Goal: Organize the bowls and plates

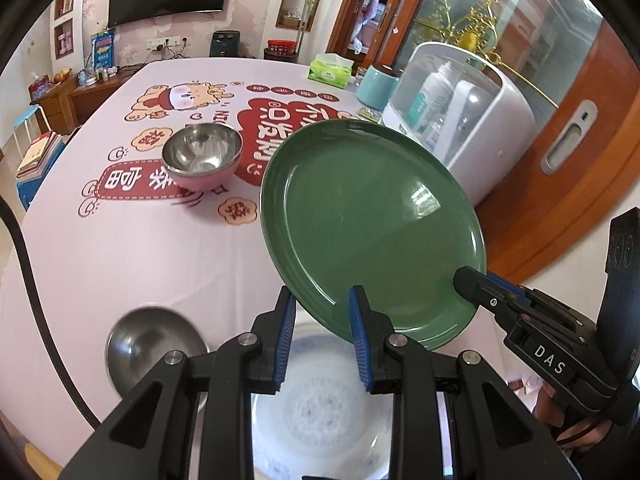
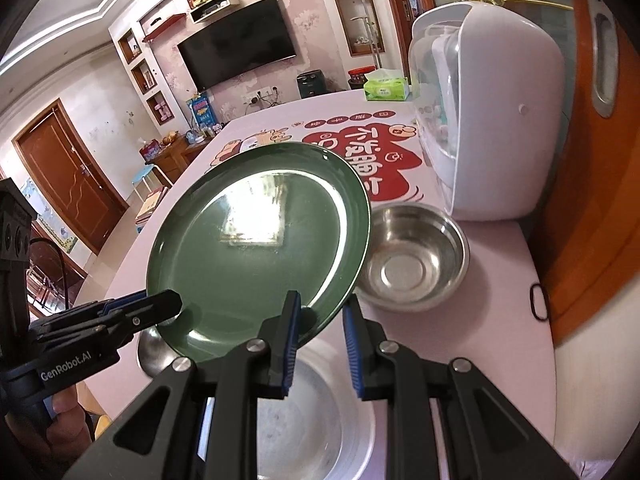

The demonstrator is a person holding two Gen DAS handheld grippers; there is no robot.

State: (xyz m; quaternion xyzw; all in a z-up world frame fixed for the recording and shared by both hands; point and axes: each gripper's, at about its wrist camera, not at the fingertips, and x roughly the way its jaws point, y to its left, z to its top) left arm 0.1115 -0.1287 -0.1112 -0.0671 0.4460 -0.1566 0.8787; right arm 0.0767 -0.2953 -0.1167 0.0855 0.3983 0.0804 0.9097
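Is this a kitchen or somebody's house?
It looks like the living and dining room of a home, not a kitchen. A flat TV hangs on the wall, a tissue box sits on a big table with a cartoon tablecloth, and a wooden door leads out.

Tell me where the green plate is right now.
The green plate is held tilted above the table between both grippers, over the white plate, with steel bowls on either side.

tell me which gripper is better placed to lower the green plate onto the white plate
Neither alone: left gripper and right gripper both clamp the green plate's near rim, and it hangs tilted right above the white plate. Lower together.
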